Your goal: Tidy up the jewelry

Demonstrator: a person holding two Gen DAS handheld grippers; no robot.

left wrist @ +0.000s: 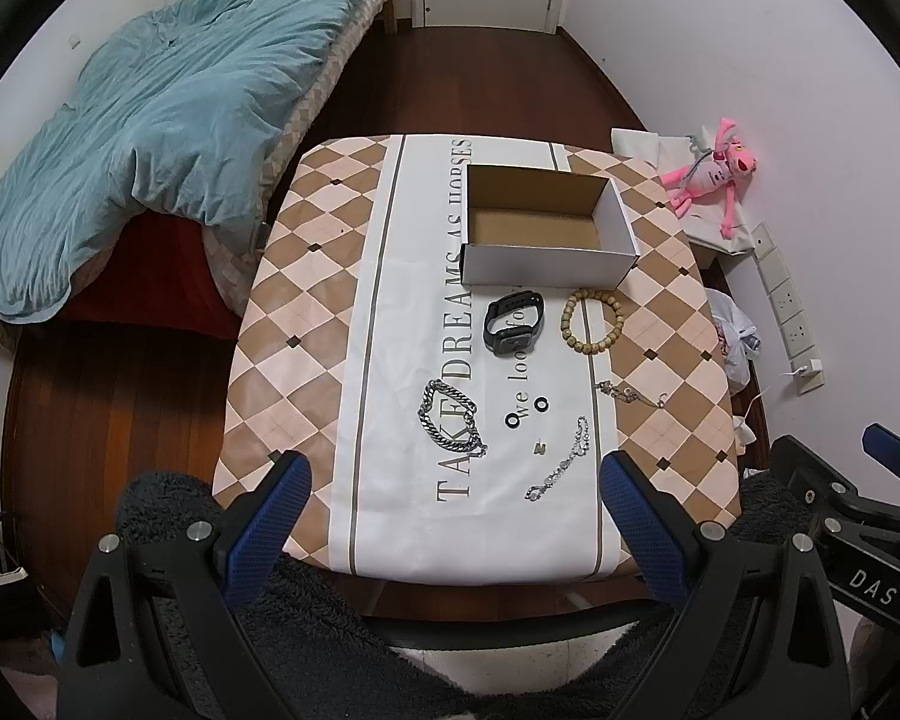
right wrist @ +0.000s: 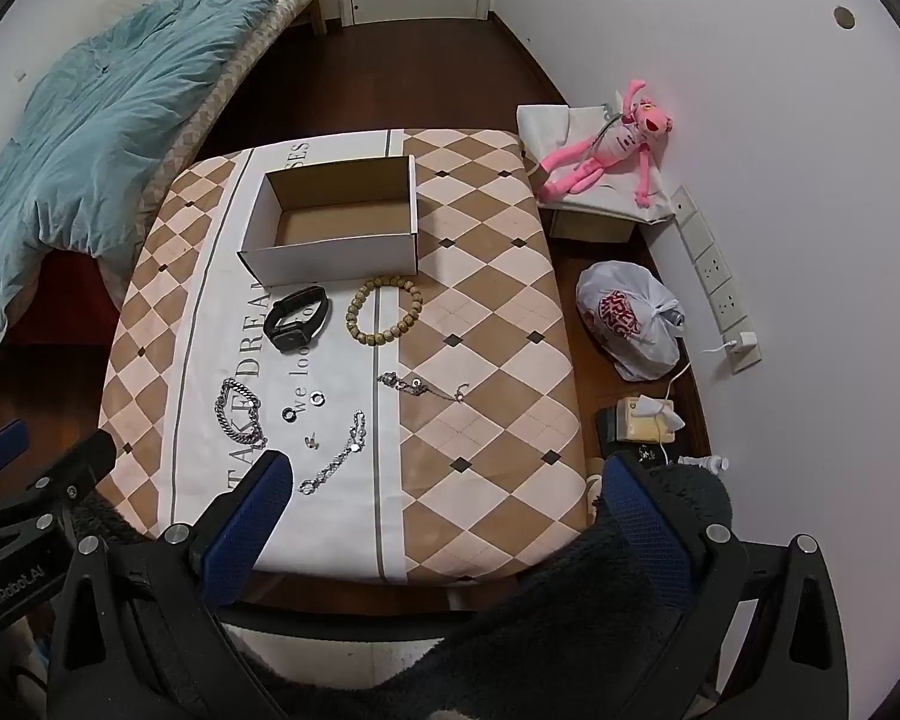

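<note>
An empty white cardboard box (left wrist: pixel 546 261) (right wrist: pixel 330 258) stands at the far side of a small table with a diamond-patterned cloth (left wrist: pixel 306 324) (right wrist: pixel 486 360). In front of it lie a black watch (left wrist: pixel 512 322) (right wrist: pixel 297 318), a wooden bead bracelet (left wrist: pixel 594 321) (right wrist: pixel 384 311), a thick silver chain (left wrist: pixel 450 417) (right wrist: pixel 240 411), two black rings (left wrist: pixel 528 412) (right wrist: pixel 303 407), a small earring (left wrist: pixel 539 450) (right wrist: pixel 312 441), a thin silver bracelet (left wrist: pixel 561 468) (right wrist: pixel 336 459) and a fine chain (left wrist: pixel 630 394) (right wrist: pixel 423 387). My left gripper (left wrist: pixel 453 480) and right gripper (right wrist: pixel 444 483) hover open above the table's near edge, holding nothing.
A bed with a teal duvet (left wrist: pixel 150 120) (right wrist: pixel 78 120) lies to the left. A pink plush toy (left wrist: pixel 714 171) (right wrist: pixel 606 144) on a white bag, a tied plastic bag (right wrist: pixel 630 318) and a wall power strip (left wrist: pixel 789 300) (right wrist: pixel 717 282) sit to the right on the wooden floor.
</note>
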